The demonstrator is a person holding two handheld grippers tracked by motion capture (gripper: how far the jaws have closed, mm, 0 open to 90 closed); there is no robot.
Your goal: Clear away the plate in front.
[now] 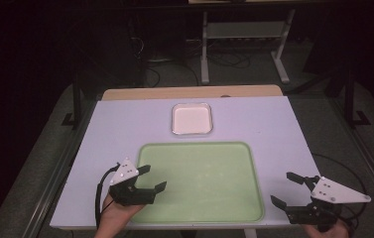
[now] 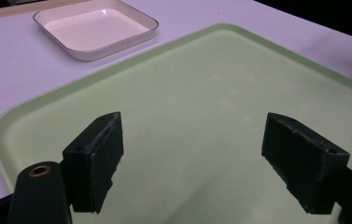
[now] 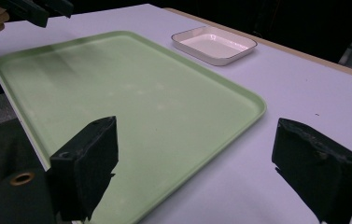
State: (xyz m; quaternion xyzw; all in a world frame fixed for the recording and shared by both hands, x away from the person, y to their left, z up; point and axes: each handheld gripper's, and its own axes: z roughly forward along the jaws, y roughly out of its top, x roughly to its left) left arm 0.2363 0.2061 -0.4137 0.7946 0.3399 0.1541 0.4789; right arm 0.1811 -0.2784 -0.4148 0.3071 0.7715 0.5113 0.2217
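The left gripper [image 1: 147, 178] hovered over the green tray's [image 1: 199, 183] near-left corner, its fingers [image 2: 94, 163] spread wide and holding nothing. The right gripper [image 1: 287, 189] hung just right of the tray, equally open and empty. A white dish [image 1: 191, 119] sat on the surface [image 1: 125, 124] beyond the tray.

Bare green tray [image 1: 202, 181] across lower centre, free to cross; white dish [image 1: 192, 119] blocking upper centre; open tabletop [image 1: 125, 124] left and right.
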